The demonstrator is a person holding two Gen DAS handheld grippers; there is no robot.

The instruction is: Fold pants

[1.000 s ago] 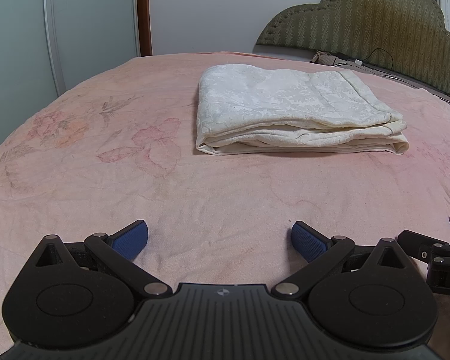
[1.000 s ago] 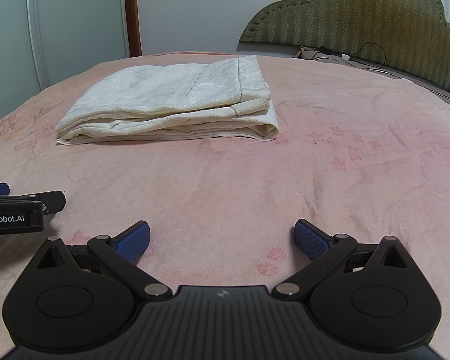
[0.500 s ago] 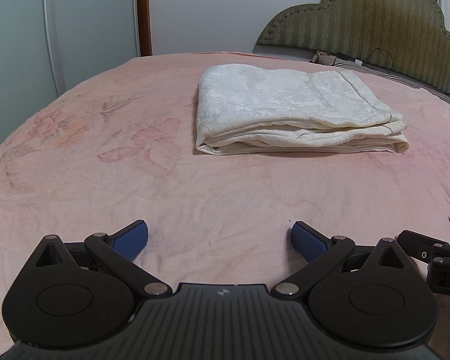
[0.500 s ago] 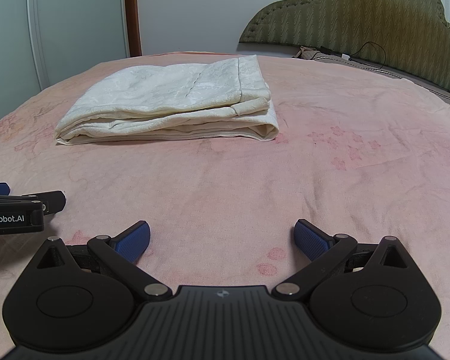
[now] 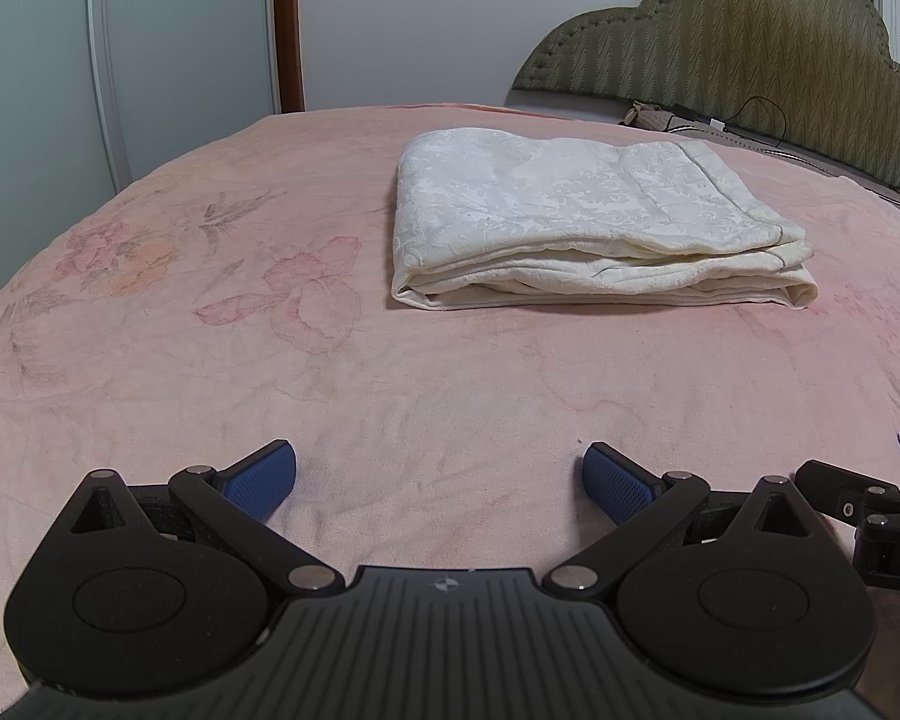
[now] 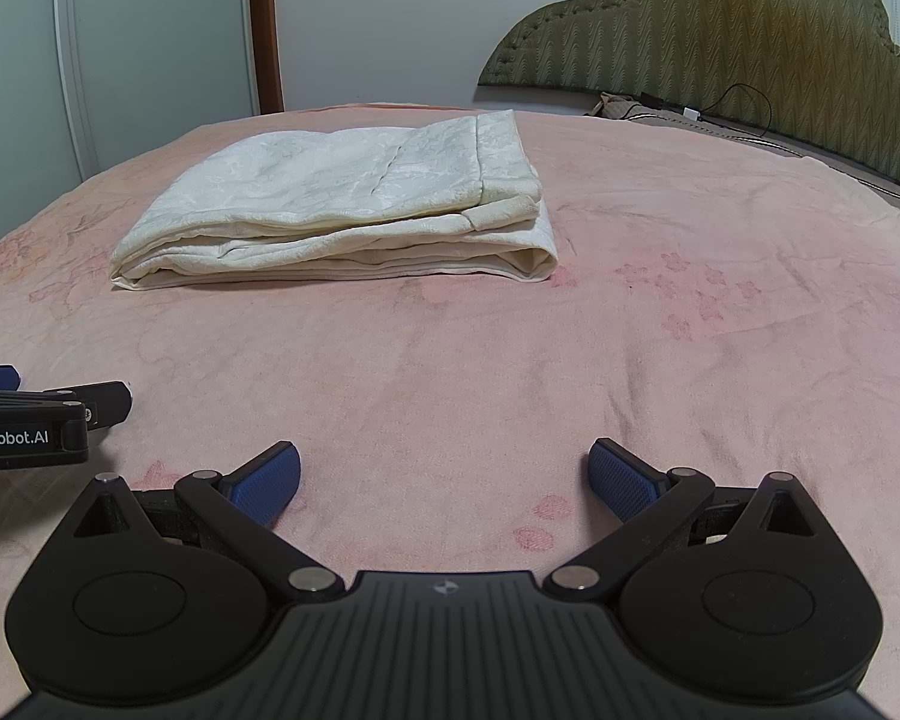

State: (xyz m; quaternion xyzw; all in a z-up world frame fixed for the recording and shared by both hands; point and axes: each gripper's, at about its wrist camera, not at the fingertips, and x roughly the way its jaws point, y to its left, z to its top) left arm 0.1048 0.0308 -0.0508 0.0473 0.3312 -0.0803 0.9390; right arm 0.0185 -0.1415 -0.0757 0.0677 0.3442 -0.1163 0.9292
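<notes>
Left hand-held gripper [image 5: 440, 480] sits low over the near part of the bed [image 5: 450, 396], jaws spread wide, nothing between them. Right hand-held gripper [image 6: 444, 483] same: wide open, empty, parked just right of the left one, side by side. Pants [image 5: 588, 234], cream with a woven pattern, lie on the pink bedspread toward the far middle, well apart from both grippers. They're stacked in several flat layers, folded edges facing near, one rounded fold at the right end. Looks like the folding is done, which would explain both grippers resting clear of the cloth with nothing held. Green headboard [image 6: 720, 30] at far right, a cable [image 6: 744, 102] in front of it. Closet doors [image 5: 180, 30] at far left.
</notes>
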